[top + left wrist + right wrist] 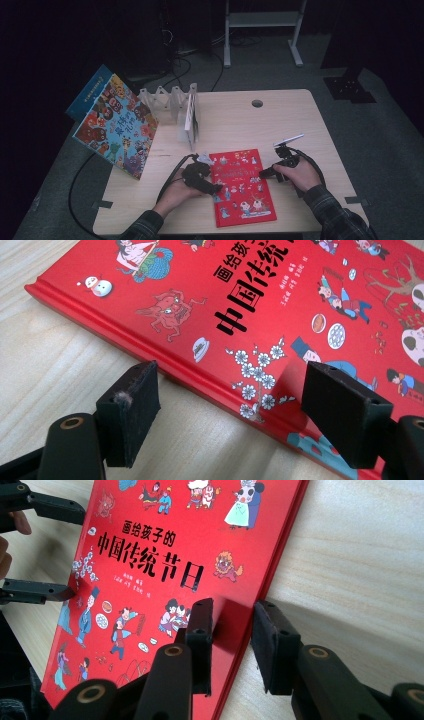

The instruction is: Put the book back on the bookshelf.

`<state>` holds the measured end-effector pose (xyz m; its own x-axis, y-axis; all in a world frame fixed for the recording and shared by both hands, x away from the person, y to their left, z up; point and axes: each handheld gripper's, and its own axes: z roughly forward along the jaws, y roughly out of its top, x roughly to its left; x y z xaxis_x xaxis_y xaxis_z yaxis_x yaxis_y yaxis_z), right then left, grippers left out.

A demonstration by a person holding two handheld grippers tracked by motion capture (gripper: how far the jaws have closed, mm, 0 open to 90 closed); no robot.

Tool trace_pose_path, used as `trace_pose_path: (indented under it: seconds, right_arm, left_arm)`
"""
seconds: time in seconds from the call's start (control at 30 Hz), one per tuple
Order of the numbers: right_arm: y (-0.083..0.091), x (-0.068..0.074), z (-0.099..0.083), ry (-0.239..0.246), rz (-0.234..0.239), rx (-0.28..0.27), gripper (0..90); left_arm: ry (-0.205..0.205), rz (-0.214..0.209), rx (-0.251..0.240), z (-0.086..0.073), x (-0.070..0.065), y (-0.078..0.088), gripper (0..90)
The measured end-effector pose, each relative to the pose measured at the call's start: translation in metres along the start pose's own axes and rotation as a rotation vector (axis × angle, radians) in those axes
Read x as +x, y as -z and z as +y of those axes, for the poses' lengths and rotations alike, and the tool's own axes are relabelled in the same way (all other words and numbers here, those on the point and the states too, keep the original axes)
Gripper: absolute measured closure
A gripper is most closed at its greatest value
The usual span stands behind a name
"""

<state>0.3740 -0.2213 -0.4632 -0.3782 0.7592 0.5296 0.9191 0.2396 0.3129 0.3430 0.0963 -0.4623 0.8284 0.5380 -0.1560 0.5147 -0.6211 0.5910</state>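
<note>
1. Nearest the person, a red hardcover picture book (pixel 241 186) lies flat, cover up, on the front-centre of the light wooden table (pixel 295 125), between the two hand-held grippers.

2. Left gripper (pixel 216 190): held low at the book's left edge. In the left gripper view its jaws stand wide apart, released, with one pad over the bare table and the other over the cover, so the spine edge (pixel 150 352) runs between them. Nothing is gripped.

3. Right gripper (pixel 262 174): held at the book's right edge. In the right gripper view the jaws sit either side of the fore-edge (pixel 250 630), one over the cover and one over the table, with a narrow gap still between them. It looks not yet closed on the book; contact with the left pad cannot be confirmed.

4. Handling judgement: the boards appear stiff and the cover glossy, so likely slippery under the pads. The book looks thin but fairly broad, probably of moderate weight. Lying flush on the table, it offers no gap beneath. The best hold would be an overhanging edge or corner of the board; a single-edge grip may let it droop or fan open, so the spine side is the safer purchase.

5. Farther back, a white folding book rack (pixel 172 100) stands at the table's rear left, with a thin book (pixel 191 122) upright in it.

6. At the far left edge, a large colourful picture book (pixel 116 125) leans tilted, a blue book (pixel 90 92) behind it.
</note>
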Motion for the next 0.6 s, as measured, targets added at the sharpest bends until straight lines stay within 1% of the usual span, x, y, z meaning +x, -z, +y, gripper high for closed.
trace_pose_path:
  seconds: [0.13, 0.17, 0.23, 0.53, 0.6]
  right_arm:
    - [-0.001, 0.002, 0.0, -0.007, 0.008, 0.018, 70.2]
    - [-0.001, 0.003, 0.0, -0.005, 0.008, 0.024, 70.8]
    - [-0.001, 0.005, 0.0, -0.007, 0.008, 0.041, 71.3]
    - [0.0, 0.009, 0.001, 0.006, -0.008, 0.049, 71.2]
    - [0.001, 0.011, 0.001, 0.015, -0.012, 0.045, 71.2]
  left_arm:
    - [0.005, 0.018, 0.0, 0.001, 0.001, -0.001, 20.1]
    - [0.011, 0.022, -0.005, 0.001, 0.001, -0.001, 19.8]
    - [0.016, 0.021, -0.005, 0.0, 0.002, -0.001, 19.9]
    - [0.017, 0.026, -0.002, 0.001, 0.001, -0.001, 19.6]
    - [0.024, 0.023, -0.002, 0.001, 0.001, -0.001, 19.3]
